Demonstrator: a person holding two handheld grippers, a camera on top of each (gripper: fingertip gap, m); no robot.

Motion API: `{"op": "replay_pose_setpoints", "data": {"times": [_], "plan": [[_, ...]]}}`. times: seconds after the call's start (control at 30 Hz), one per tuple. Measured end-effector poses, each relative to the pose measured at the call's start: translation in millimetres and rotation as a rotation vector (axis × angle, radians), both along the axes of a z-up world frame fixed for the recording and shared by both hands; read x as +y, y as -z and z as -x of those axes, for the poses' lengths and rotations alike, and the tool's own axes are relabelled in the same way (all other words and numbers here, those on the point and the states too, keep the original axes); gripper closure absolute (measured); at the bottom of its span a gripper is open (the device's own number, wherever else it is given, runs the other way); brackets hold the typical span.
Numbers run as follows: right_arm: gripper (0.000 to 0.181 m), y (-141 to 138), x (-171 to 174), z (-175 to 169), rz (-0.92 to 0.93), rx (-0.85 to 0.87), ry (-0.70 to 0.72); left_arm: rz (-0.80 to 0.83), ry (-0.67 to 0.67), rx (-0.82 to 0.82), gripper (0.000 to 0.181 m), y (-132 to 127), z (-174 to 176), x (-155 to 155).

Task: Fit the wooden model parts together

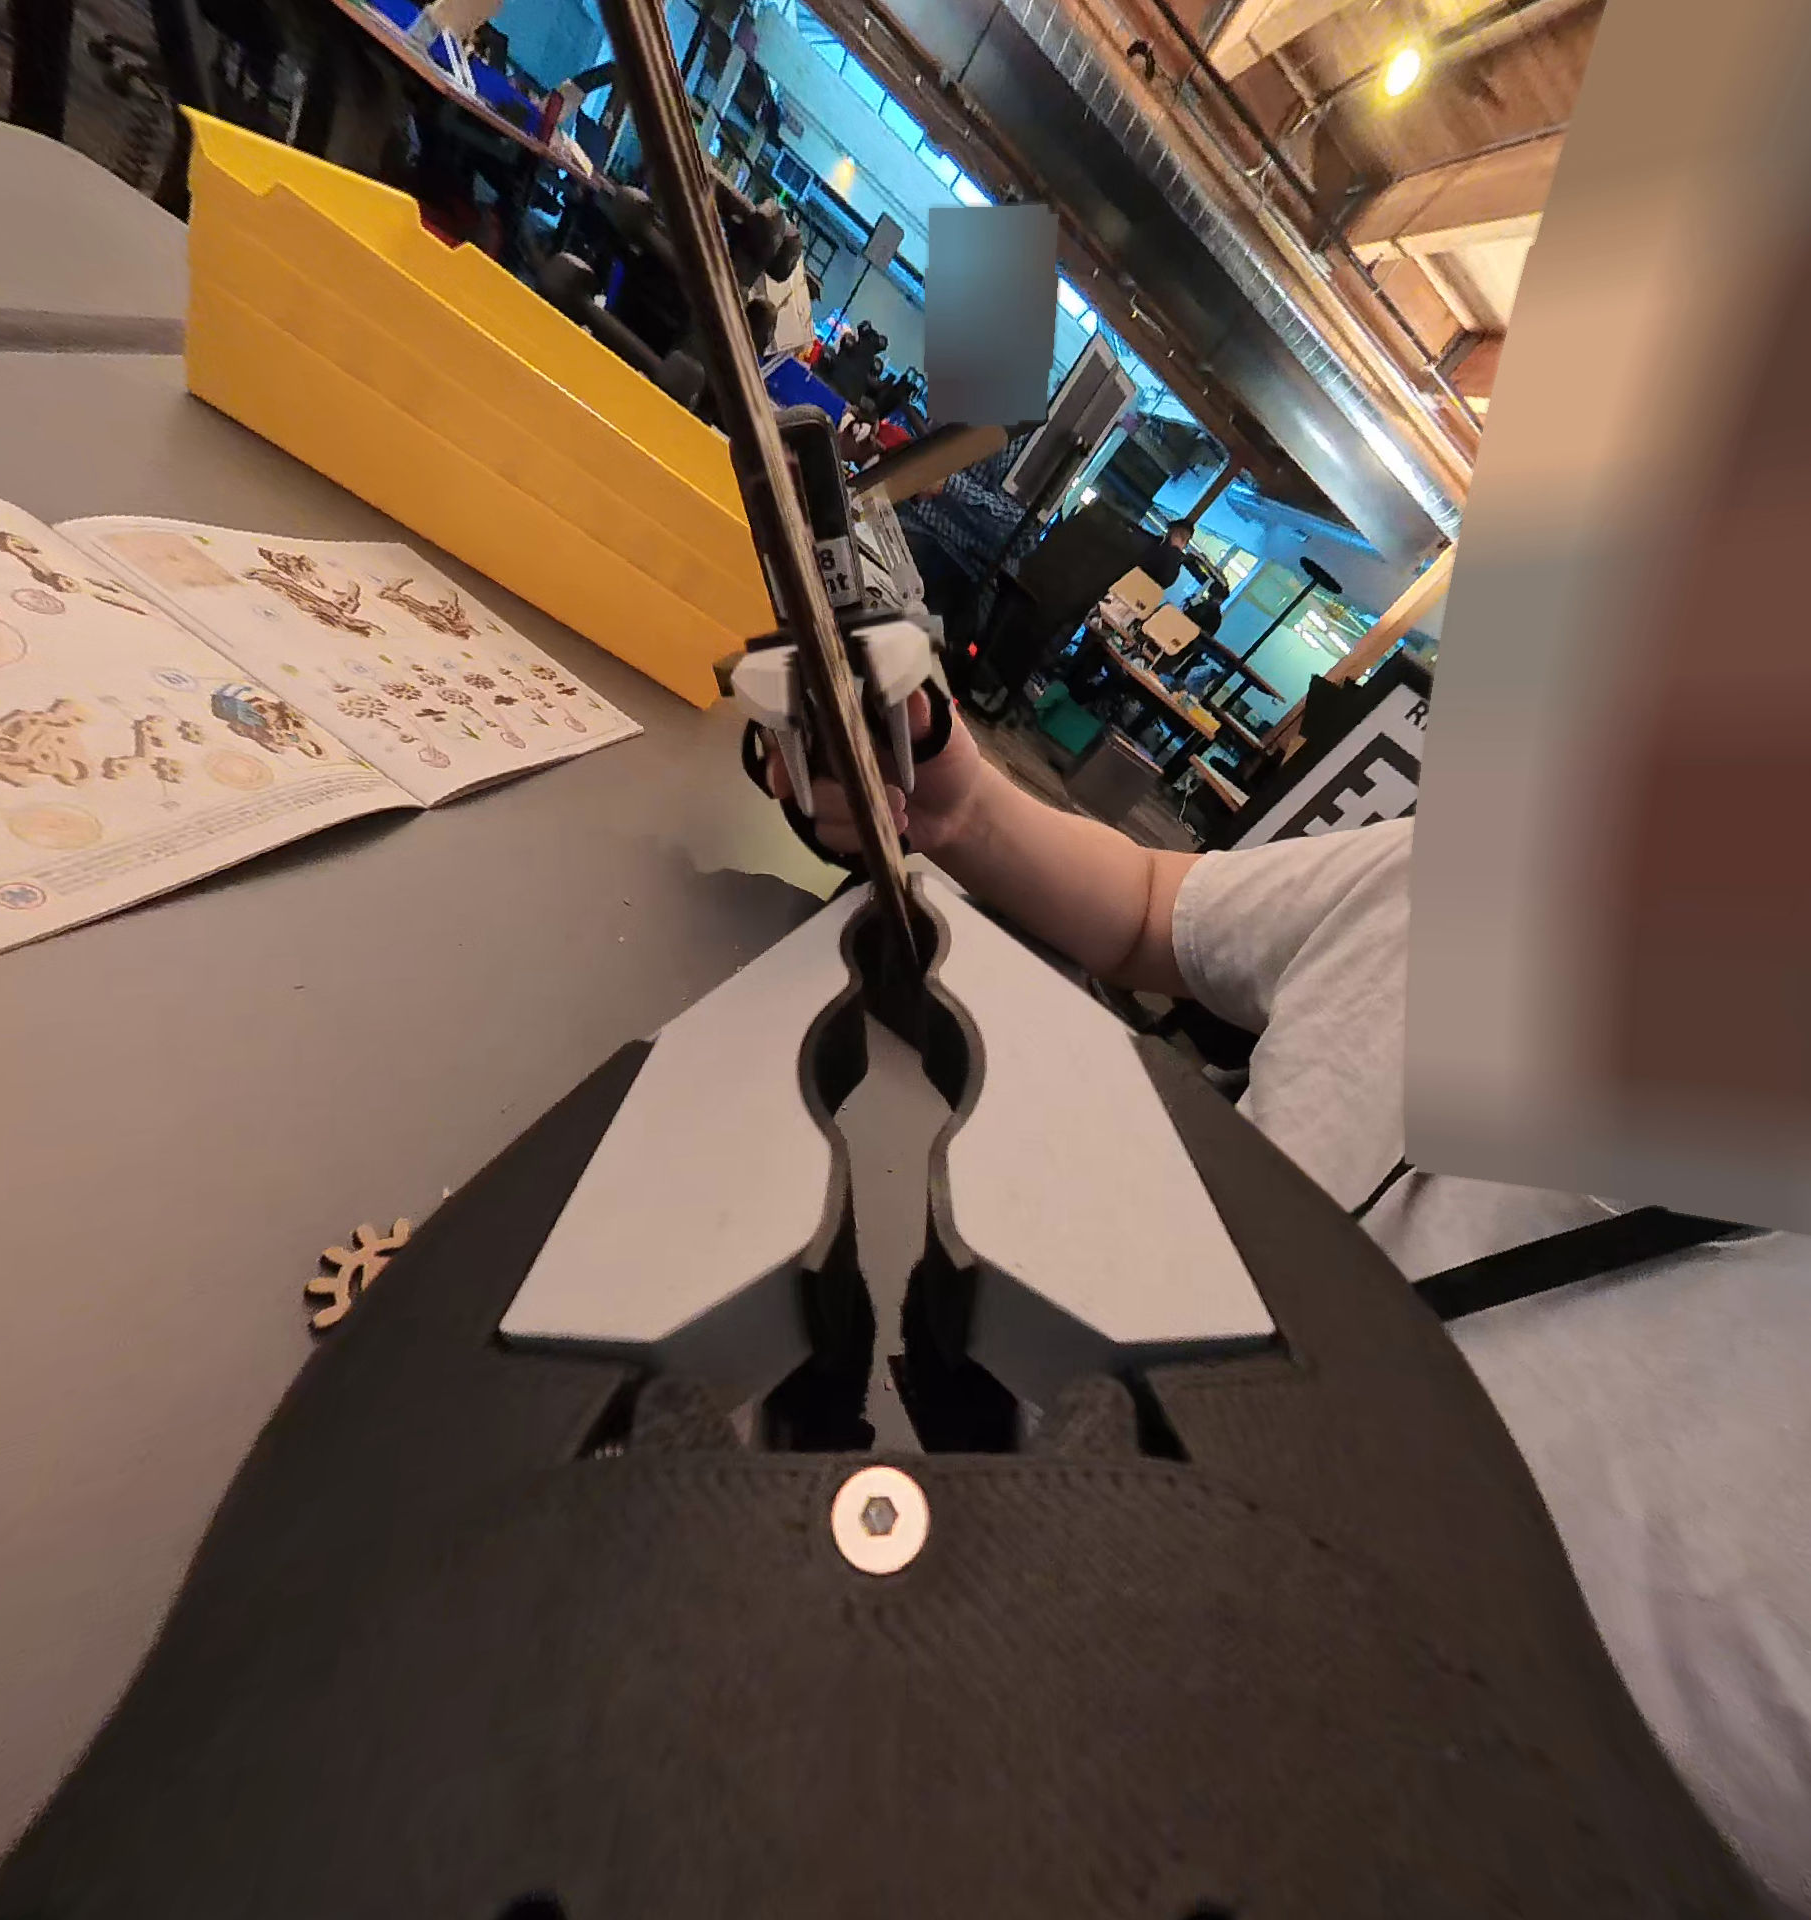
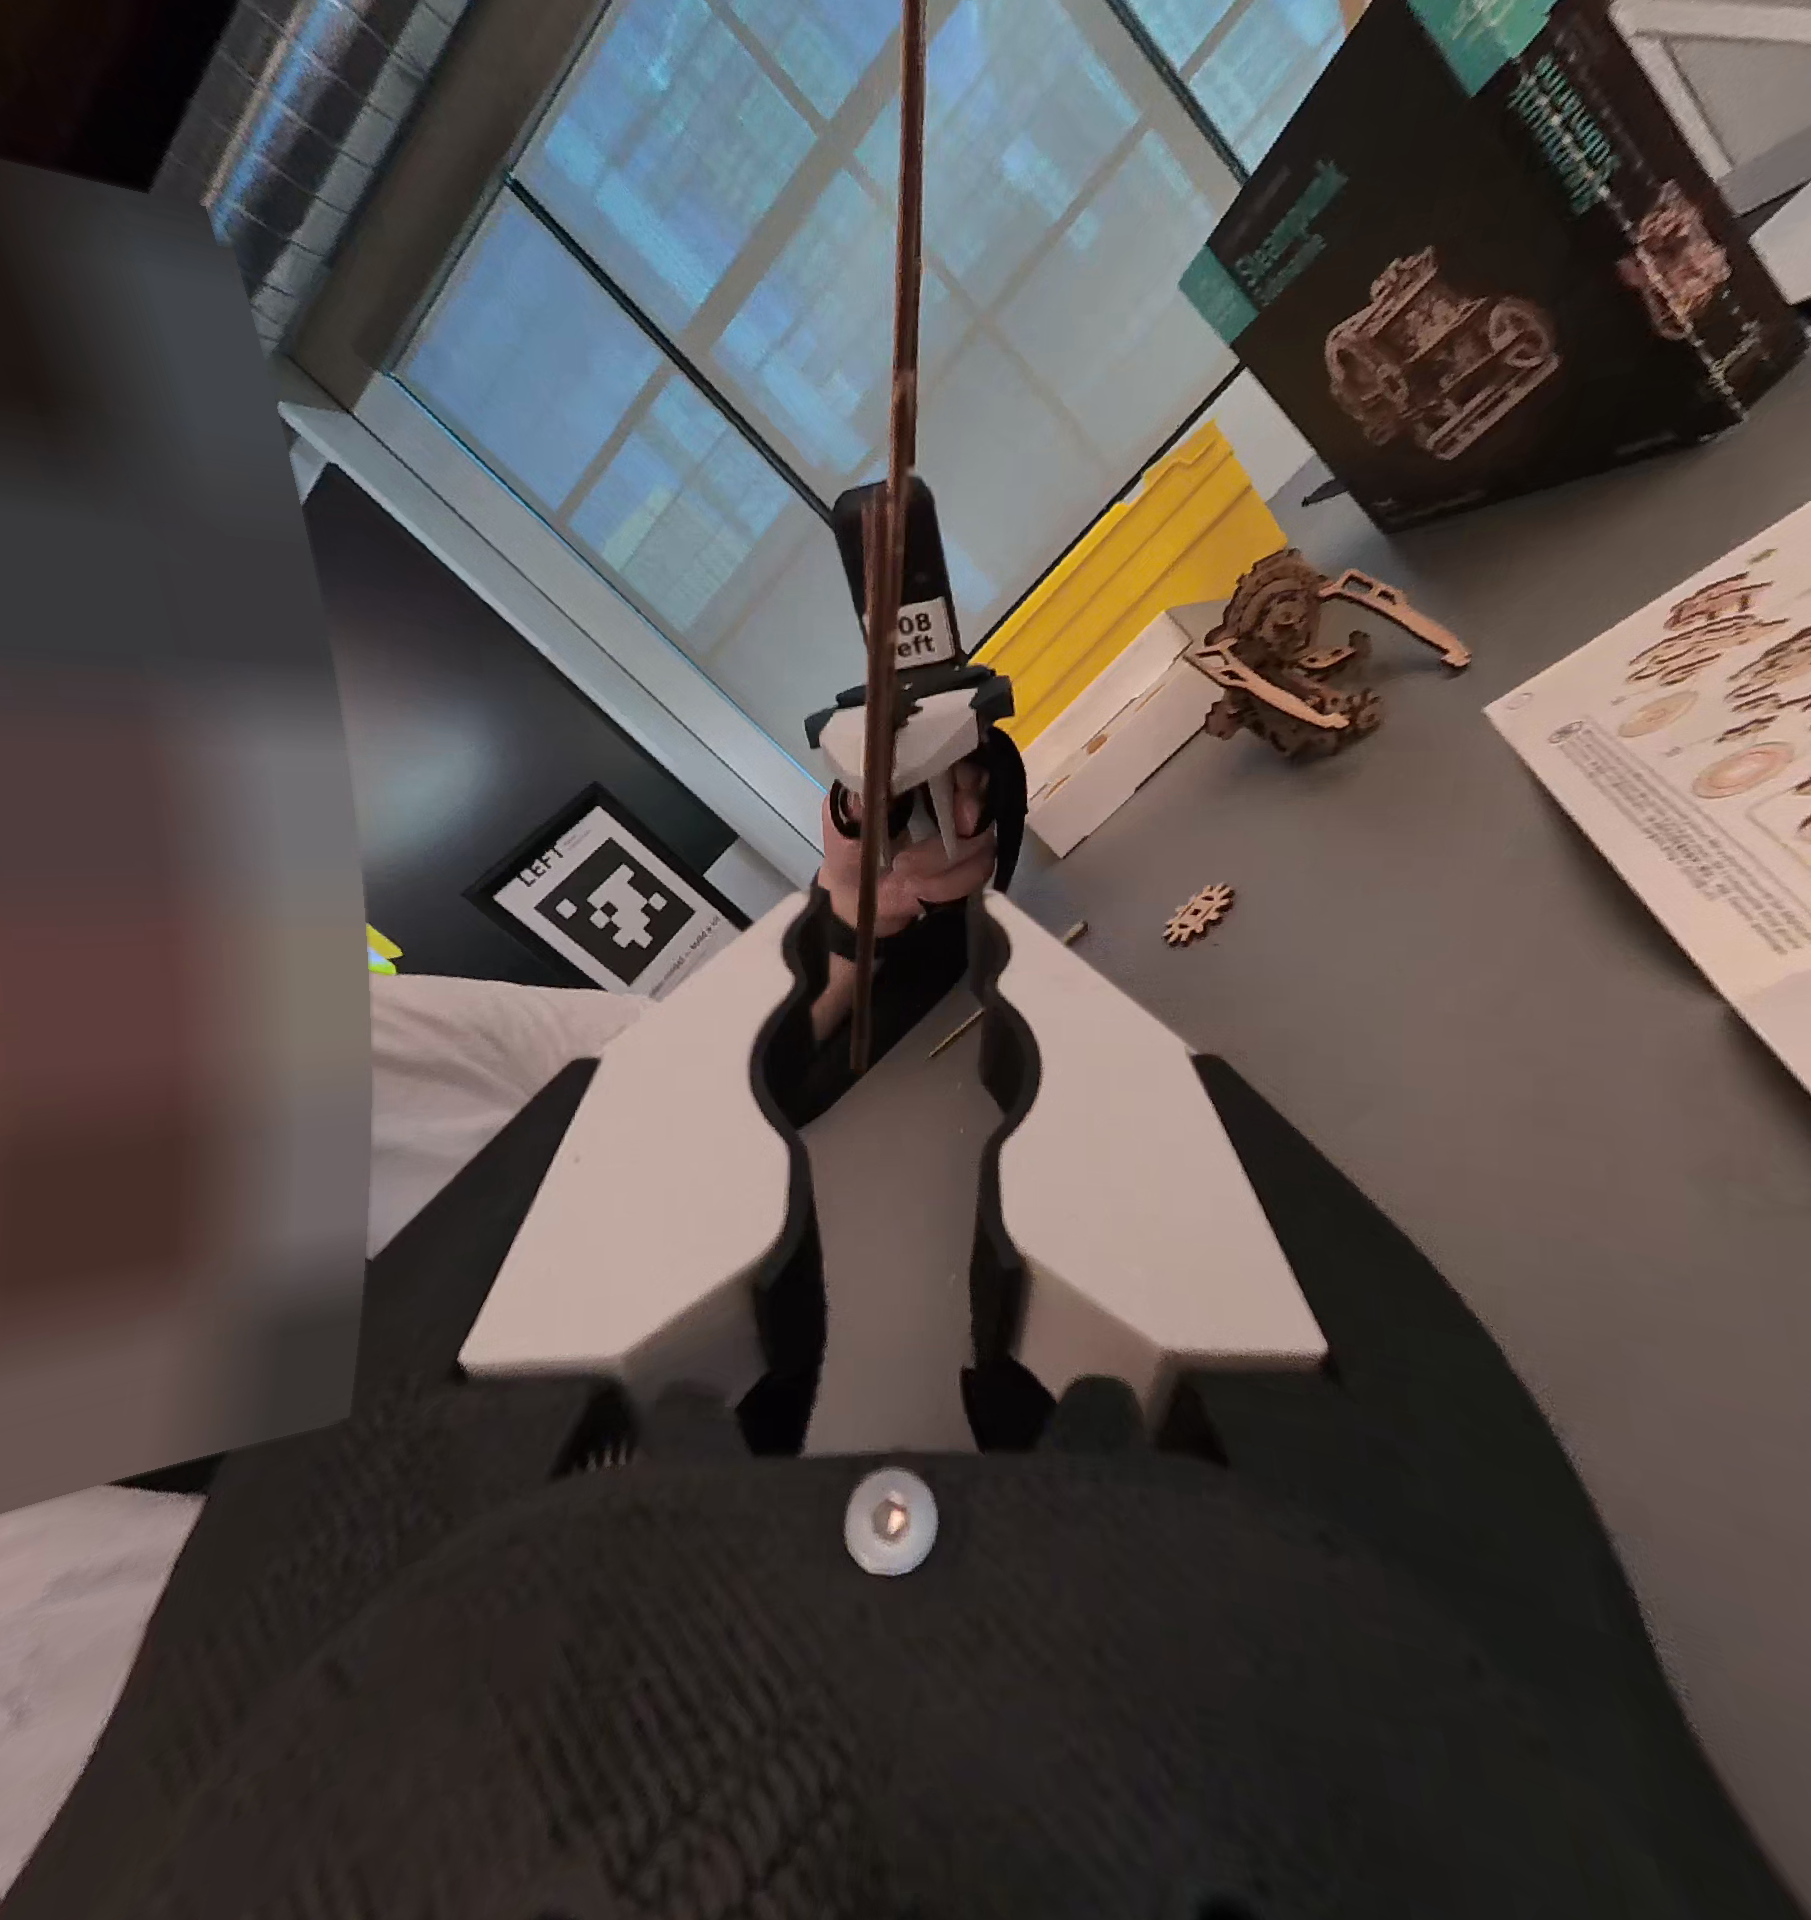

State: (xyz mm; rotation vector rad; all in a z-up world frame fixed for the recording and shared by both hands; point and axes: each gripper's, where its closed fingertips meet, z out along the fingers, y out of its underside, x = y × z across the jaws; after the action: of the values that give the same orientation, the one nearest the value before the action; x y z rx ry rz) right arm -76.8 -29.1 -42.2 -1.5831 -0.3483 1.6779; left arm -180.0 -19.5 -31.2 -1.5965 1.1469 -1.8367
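Note:
A thin dark wooden sheet (image 1: 735, 364) is seen edge-on and stands up from my left gripper (image 1: 893, 904), which is shut on its lower edge. The same sheet (image 2: 906, 312) runs up the middle of the right wrist view. My right gripper (image 2: 890, 925) is open, with its fingers on either side of the sheet and a clear gap to each. It faces the left gripper (image 2: 911, 831) from close by. The right gripper (image 1: 849, 769) also shows in the left wrist view, straddling the sheet. A small wooden gear (image 2: 1199, 914) lies on the grey table (image 2: 1400, 1039).
An open instruction booklet (image 1: 205, 707) lies to the left. A yellow bin (image 1: 444, 395) stands behind it. A partly built wooden model (image 2: 1296, 665), a flat white box (image 2: 1109, 727) and a dark kit box (image 2: 1483, 312) stand farther back. A person's arm (image 1: 1088, 894) is close.

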Motion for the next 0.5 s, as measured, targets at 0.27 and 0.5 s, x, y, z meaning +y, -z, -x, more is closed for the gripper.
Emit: {"op": "replay_pose_setpoints", "data": {"times": [0.27,0.5], "plan": [[0.181,-6.0,-6.4,-1.3,0.0,0.047,-0.031,-0.098,0.007,0.0,0.176,2.7,-3.9,-8.3],[0.181,-17.6,-2.7,-13.3,-0.01,0.128,0.002,-0.155,0.053,-0.042,0.171,-1.3,2.0,-14.8]]}}
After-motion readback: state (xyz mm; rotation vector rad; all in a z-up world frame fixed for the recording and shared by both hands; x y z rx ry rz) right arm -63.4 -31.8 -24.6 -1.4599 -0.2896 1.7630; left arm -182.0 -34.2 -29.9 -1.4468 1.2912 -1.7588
